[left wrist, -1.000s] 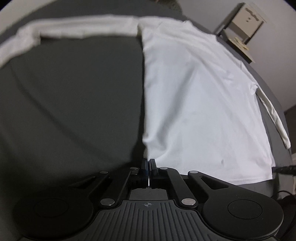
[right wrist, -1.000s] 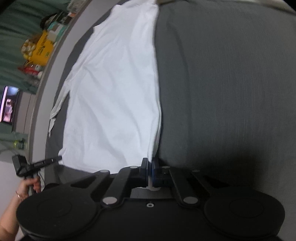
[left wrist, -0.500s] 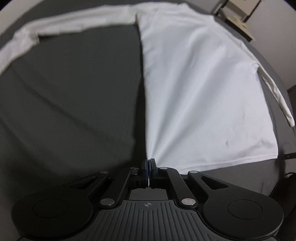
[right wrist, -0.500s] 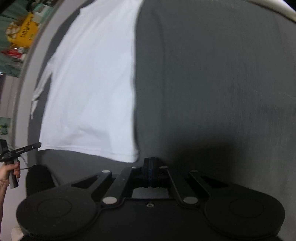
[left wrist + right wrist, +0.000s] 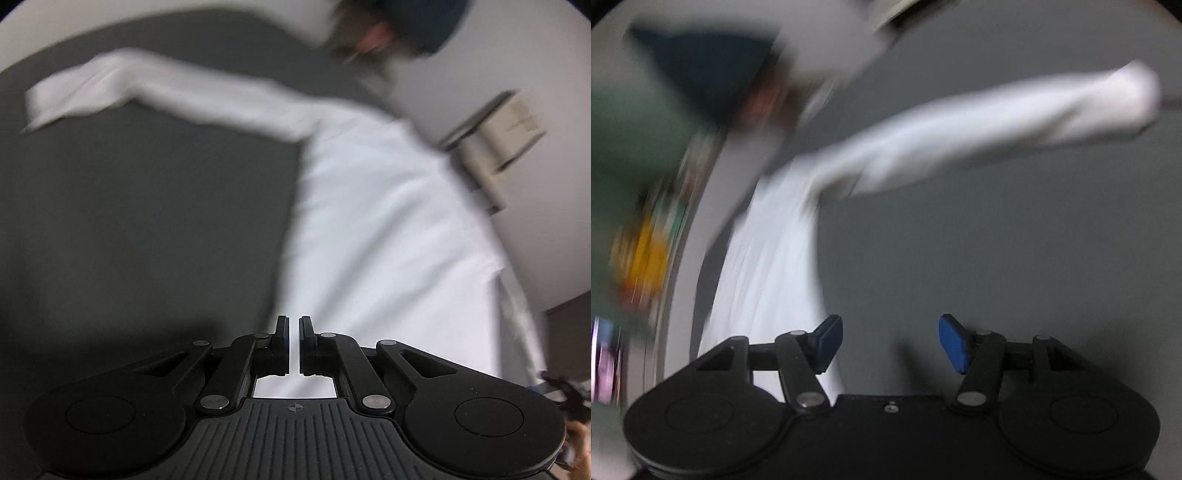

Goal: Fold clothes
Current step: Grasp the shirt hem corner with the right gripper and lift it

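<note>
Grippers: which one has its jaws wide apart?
The right gripper: its jaws are opening, with nothing between them. The left gripper shows only a narrow slit.

A dark grey sheet (image 5: 147, 221) covers the flat surface on which everything lies; whether that surface is a bed or a desk cannot be told. In the left wrist view a pale, boxy piece of furniture (image 5: 495, 147) stands against a light wall (image 5: 535, 240), heavily blurred. In the right wrist view a blurred yellow package (image 5: 646, 258) sits among colourful clutter beside a green curtain (image 5: 624, 129).
</note>
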Action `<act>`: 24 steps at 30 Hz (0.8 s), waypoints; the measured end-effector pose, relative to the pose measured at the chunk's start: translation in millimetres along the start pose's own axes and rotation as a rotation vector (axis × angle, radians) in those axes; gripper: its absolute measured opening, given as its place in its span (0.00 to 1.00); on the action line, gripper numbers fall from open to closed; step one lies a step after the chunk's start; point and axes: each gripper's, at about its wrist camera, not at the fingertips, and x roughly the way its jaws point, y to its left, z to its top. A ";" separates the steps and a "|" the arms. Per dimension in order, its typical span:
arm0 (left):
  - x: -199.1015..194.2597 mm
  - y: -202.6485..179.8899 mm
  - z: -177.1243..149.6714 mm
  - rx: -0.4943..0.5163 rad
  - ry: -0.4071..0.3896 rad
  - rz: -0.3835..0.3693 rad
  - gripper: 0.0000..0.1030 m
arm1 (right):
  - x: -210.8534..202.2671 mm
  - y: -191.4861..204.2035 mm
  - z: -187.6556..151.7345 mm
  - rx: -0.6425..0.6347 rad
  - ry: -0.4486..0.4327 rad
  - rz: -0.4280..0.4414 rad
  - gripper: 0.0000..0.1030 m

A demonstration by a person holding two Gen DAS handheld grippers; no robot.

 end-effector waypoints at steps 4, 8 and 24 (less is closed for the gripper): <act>34.2 -65.1 -8.9 0.076 -0.096 -0.208 0.02 | -20.5 -50.6 41.7 0.166 -0.227 -0.184 0.55; 93.2 -116.2 -31.9 0.020 -0.088 -0.385 0.02 | -23.8 -82.5 66.5 0.234 -0.328 -0.254 0.55; 174.0 -123.5 -91.3 0.162 -0.051 -0.383 0.02 | -28.7 -49.4 117.7 0.058 -0.600 0.184 0.05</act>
